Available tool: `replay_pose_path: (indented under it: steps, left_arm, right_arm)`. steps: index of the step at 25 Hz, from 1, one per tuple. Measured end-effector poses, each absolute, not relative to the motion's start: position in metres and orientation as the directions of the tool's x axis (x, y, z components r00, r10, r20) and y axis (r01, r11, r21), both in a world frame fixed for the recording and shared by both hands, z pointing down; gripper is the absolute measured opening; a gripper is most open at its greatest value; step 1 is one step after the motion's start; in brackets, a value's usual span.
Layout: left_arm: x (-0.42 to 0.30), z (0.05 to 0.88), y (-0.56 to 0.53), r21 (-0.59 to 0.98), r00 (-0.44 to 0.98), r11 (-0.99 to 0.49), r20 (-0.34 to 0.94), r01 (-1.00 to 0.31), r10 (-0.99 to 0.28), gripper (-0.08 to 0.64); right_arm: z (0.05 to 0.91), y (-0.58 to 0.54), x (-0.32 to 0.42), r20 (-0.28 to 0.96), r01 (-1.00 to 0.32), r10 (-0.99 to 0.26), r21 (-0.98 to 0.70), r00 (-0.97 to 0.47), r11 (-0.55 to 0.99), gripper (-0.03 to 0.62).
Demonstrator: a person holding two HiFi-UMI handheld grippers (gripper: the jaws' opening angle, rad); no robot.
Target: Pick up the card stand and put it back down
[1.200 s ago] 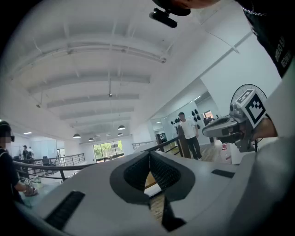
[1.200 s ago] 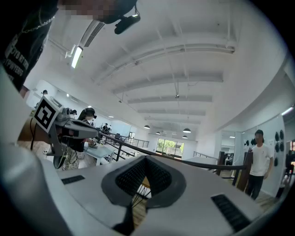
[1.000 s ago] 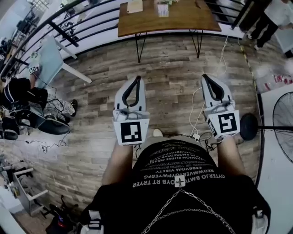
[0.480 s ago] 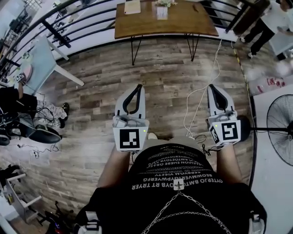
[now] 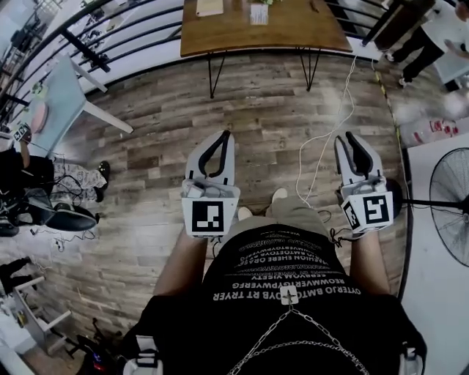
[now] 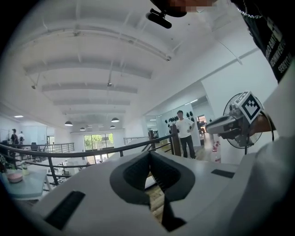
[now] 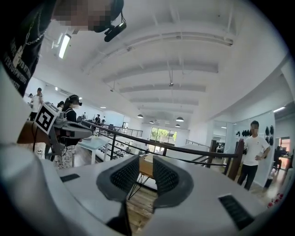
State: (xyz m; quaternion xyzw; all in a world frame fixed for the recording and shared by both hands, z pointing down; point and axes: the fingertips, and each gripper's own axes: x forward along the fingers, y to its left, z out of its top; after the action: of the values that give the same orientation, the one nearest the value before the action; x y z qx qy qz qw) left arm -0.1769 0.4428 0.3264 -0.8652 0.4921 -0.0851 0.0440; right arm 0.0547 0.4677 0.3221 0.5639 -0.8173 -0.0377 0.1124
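Observation:
A small pale card stand [image 5: 259, 13] stands on the wooden table [image 5: 293, 33] at the top of the head view, far from both grippers. My left gripper [image 5: 223, 135] is held out over the plank floor, and in its own view the left gripper [image 6: 149, 156] has its jaws closed together with nothing in them. My right gripper [image 5: 349, 136] hovers at the same height to the right. In the right gripper view, the right gripper [image 7: 146, 162] shows a narrow gap between its ribbed pads. Its jaws are opening, with nothing between them.
A black railing [image 5: 110, 36] runs behind the table. A light blue table [image 5: 62, 99] and cluttered gear stand at the left. A floor fan [image 5: 451, 209] is at the right, with a white cable [image 5: 326, 135] on the floor. A person [image 6: 185, 133] stands by the railing.
The right gripper's jaws have parted from shut. The table has slid toward the top of the head view, and the right gripper has drifted a little to the right.

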Motion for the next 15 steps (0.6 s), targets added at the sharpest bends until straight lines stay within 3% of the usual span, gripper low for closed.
replay_pose_path:
  steps: [6, 15]
  left_arm:
    - [-0.154, 0.322, 0.422, -0.133, 0.506, -0.513, 0.09, -0.848, -0.858, 0.026]
    - [-0.121, 0.33, 0.382, -0.121, 0.507, -0.52, 0.124, -0.846, -0.853, 0.026]
  right_arm:
    - [0.338, 0.441, 0.065, 0.155, -0.899, -0.91, 0.163, -0.384, 0.407, 0.144]
    - [0.355, 0.394, 0.091, 0.189, -0.89, -0.889, 0.114, -0.416, 0.441, 0.156]
